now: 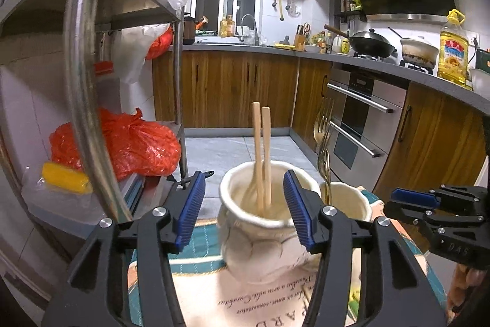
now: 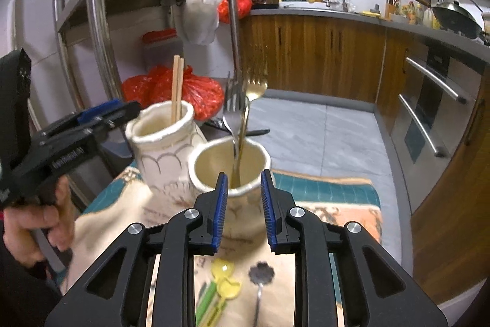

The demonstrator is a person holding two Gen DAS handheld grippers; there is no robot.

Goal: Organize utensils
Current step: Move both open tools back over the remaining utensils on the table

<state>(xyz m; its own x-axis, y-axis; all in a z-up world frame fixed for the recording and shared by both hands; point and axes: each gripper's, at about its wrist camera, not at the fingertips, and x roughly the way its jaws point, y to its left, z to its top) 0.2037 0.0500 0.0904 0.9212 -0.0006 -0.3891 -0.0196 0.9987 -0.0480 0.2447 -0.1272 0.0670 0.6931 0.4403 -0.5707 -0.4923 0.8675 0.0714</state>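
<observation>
Two cream ceramic jars stand on a printed cloth [image 1: 196, 290]. The left jar [image 1: 260, 238] holds wooden chopsticks [image 1: 261, 155]; my open left gripper [image 1: 245, 210] hovers just before its rim, empty. The right jar [image 2: 229, 173] holds a silver fork [image 2: 232, 106] and a gold fork [image 2: 254, 91]; my open right gripper [image 2: 243, 210] sits just before it, empty. On the cloth below lie a yellow-green spoon [image 2: 222, 281] and a dark flower-headed spoon [image 2: 261, 275]. The right gripper also shows in the left wrist view [image 1: 398, 198].
A steel rack [image 1: 82, 66] with red bags [image 1: 137, 143] stands close on the left. Wooden cabinets and an oven [image 1: 358, 124] line the right. The cloth's edge [image 2: 376, 204] drops to the tiled floor [image 2: 321, 137].
</observation>
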